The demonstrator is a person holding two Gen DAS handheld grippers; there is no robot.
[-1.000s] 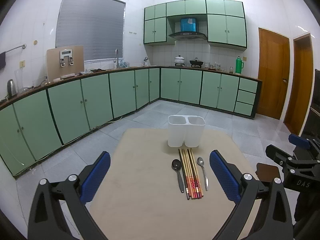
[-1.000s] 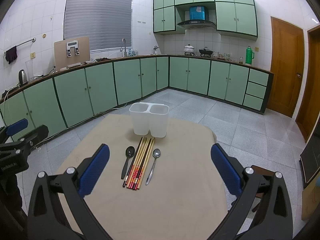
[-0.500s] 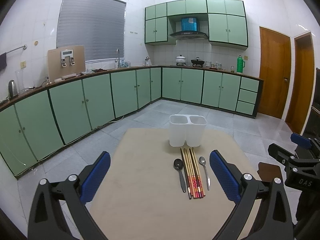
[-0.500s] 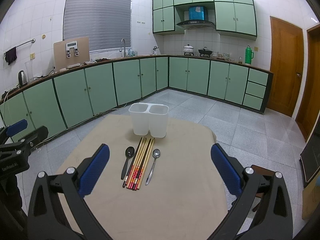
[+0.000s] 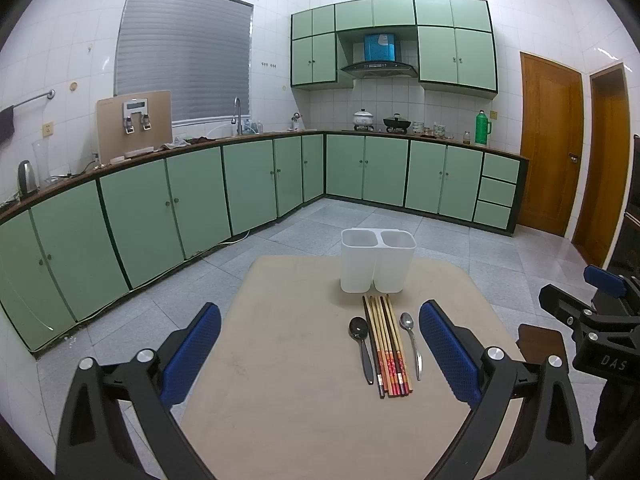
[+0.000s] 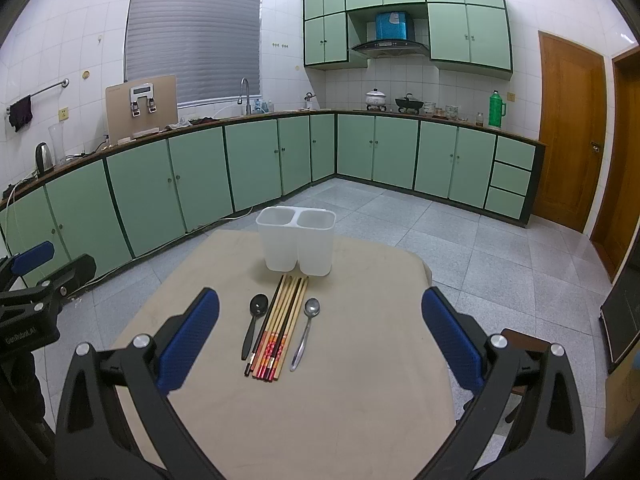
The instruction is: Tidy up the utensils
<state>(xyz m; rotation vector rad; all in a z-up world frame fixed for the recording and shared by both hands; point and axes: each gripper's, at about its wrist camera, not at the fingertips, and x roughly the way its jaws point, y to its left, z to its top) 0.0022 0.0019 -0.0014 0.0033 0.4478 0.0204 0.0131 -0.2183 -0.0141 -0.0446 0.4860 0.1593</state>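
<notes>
A white two-compartment utensil holder (image 5: 377, 260) (image 6: 296, 240) stands upright at the far end of a beige table (image 5: 280, 380) (image 6: 360, 400). In front of it lie several chopsticks (image 5: 387, 344) (image 6: 280, 328) in a row, a black spoon (image 5: 361, 344) (image 6: 254, 324) to their left and a silver spoon (image 5: 412, 340) (image 6: 306, 330) to their right. My left gripper (image 5: 320, 356) is open, hovering near the table's front, left of the utensils. My right gripper (image 6: 320, 352) is open too, with the utensils ahead between its fingers, untouched. Both compartments look empty.
Green cabinets (image 5: 240, 188) line the kitchen walls behind the table, with grey tiled floor (image 6: 500, 248) around it. A brown stool (image 5: 540, 340) sits off the table's right edge. Each gripper shows at the side of the other's view: the right (image 5: 592, 320), the left (image 6: 36, 280).
The left wrist view has shifted slightly; the utensils and holder sit a little further right and up in it. The right gripper has barely moved. Nothing on the table has moved.
</notes>
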